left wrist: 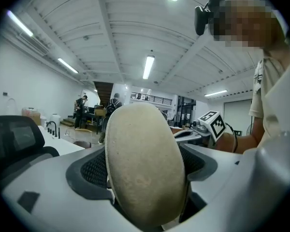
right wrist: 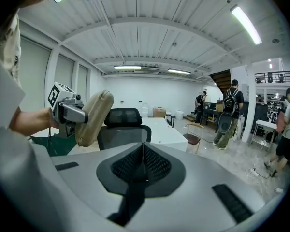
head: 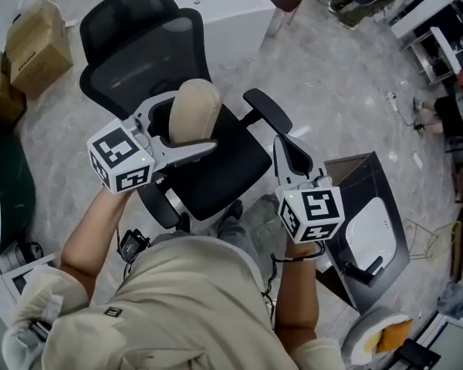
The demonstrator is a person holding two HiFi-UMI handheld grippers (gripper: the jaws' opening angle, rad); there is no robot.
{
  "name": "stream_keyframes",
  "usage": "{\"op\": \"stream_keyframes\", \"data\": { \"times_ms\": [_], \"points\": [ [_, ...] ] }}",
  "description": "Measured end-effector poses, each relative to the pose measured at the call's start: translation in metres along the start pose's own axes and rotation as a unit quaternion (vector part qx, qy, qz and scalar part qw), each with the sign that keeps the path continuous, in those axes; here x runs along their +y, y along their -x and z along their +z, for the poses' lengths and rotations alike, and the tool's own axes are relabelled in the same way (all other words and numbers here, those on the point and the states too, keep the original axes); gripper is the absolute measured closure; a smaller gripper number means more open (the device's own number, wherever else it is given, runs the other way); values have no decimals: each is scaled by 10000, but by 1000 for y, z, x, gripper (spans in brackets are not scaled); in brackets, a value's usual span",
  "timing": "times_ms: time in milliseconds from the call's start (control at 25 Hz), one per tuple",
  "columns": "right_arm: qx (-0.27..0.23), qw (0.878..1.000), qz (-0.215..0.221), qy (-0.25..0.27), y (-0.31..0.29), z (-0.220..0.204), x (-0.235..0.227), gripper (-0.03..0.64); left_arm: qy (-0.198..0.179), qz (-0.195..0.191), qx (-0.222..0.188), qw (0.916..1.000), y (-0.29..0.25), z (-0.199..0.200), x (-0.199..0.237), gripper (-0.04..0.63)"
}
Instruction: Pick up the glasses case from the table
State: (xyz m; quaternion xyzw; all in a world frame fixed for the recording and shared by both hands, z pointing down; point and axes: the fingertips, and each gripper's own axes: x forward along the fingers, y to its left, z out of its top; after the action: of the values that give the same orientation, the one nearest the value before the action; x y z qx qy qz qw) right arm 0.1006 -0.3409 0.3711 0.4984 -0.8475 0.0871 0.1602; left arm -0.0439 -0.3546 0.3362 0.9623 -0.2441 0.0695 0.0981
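- my left gripper [head: 187, 126] has its jaws clamped on the case [head: 197, 105], one jaw on each broad side.
- the case is tan, rounded and cloth-like, with a seam round its edge.
- in the left gripper view it fills the gap between my jaws, its rounded end pointing up and away from the camera, both grey jaw pads pressed against it.
- the case is off the table [head: 231, 6], held in the air; in the head view it sits in front of the black chair [head: 224, 172], over the seat and below the mesh back.
- the white table stands past the chair, well apart from the case.
- my right gripper [head: 282, 143] has its jaws pressed together with nothing between them; the right gripper view shows the two black pads meeting in a single line.
- the right gripper is to the right of the chair seat, near its armrest, apart from the case and the left gripper.
- from the right gripper view the case [right wrist: 94, 118] shows tilted, top leaning right, in the left gripper's jaws, beside the chair's headrest [right wrist: 123, 116].
- a cardboard box [head: 37, 46] lies on the floor at the far left.
- people [right wrist: 226, 111] stand in the background on the right of the right gripper view.
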Motion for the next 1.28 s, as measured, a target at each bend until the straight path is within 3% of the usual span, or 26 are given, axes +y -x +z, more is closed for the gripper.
{"op": "stream_keyframes", "data": {
  "times_ms": [160,840,1280],
  "points": [
    [-129,9999,37,33,5,12,13,594,-274,72,-51,9996,21,12,-8,143],
    [-457,9983,262,237,29,48,47,597,-709,149,-125,9973,56,33,-33,143],
    [-421,9984,301,222,35,48,54,597,-640,94,-89,9979,59,28,-37,143]
  ]
}}
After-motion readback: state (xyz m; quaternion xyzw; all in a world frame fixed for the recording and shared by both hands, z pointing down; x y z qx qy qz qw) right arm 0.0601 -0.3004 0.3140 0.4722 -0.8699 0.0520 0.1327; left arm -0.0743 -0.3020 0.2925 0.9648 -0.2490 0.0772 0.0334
